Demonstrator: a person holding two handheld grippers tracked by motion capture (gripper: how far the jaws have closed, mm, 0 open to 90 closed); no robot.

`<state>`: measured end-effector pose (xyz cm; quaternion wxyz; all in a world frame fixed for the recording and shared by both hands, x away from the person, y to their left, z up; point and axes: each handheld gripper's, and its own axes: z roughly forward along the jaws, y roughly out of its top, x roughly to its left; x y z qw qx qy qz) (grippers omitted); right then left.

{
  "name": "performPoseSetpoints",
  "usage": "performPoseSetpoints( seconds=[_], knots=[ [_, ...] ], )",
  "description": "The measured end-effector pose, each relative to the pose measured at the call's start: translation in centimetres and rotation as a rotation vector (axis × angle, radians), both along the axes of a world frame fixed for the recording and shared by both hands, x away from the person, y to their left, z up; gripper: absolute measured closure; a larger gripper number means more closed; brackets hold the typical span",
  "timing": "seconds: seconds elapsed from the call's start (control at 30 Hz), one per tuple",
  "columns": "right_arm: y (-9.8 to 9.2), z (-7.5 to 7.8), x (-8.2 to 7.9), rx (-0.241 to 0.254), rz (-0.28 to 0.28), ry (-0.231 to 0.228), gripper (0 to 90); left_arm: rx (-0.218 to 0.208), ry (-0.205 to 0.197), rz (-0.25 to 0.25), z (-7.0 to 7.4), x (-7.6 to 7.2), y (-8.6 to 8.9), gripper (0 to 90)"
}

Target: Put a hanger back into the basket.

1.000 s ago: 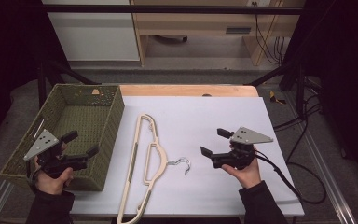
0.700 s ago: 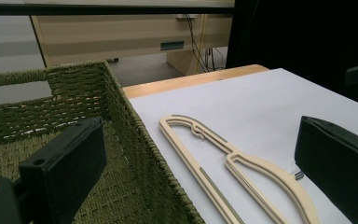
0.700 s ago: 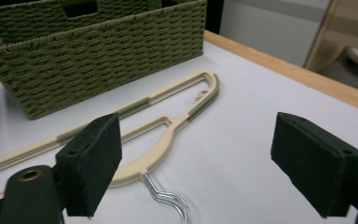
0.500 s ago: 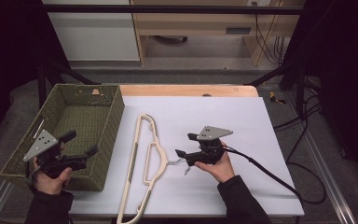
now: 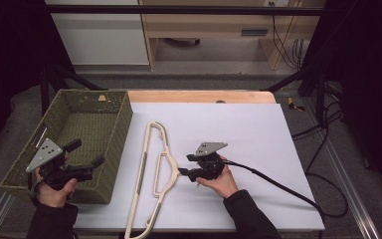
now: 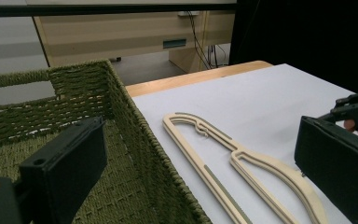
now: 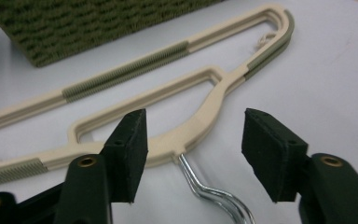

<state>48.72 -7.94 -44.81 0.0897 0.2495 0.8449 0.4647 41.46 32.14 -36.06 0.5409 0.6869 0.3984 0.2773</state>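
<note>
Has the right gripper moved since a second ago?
Yes. In the high view the right gripper has come leftward across the white table to the hanger, its jaws closing either side of the metal hook without touching it.

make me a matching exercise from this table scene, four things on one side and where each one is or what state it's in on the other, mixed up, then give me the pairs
Things:
1. hanger
2. basket
3. left gripper
4. right gripper

Places or states:
A. woven green, at the table's left edge
B. open, held over the basket
C. flat on the white table top
D. fingers either side of the hanger's metal hook, not touching it

Pairs: 1-C, 2-A, 3-B, 4-D
</note>
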Motion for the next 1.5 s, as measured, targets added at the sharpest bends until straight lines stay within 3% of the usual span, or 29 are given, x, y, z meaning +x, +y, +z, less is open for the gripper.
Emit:
performPoseSetpoints(
  seconds=[0.27,0.83,1.27,1.5],
  knots=[
    [0.8,-2.5,0.5,-0.079,0.042,0.056,59.9,0.014,0.004,-0.008,-0.1,0.0,-0.2,2.7],
    [0.7,-2.9,0.9,-0.102,0.093,0.059,82.9,0.016,0.009,-0.009,-0.2,0.2,-0.3,3.3],
    [0.5,-2.6,0.4,-0.108,0.189,0.114,87.3,0.025,0.005,-0.015,-0.1,0.0,-0.6,3.6],
    [0.8,-3.4,0.2,-0.109,0.172,0.110,83.4,0.027,-0.002,-0.026,0.2,-0.2,-1.1,3.7]
  ],
)
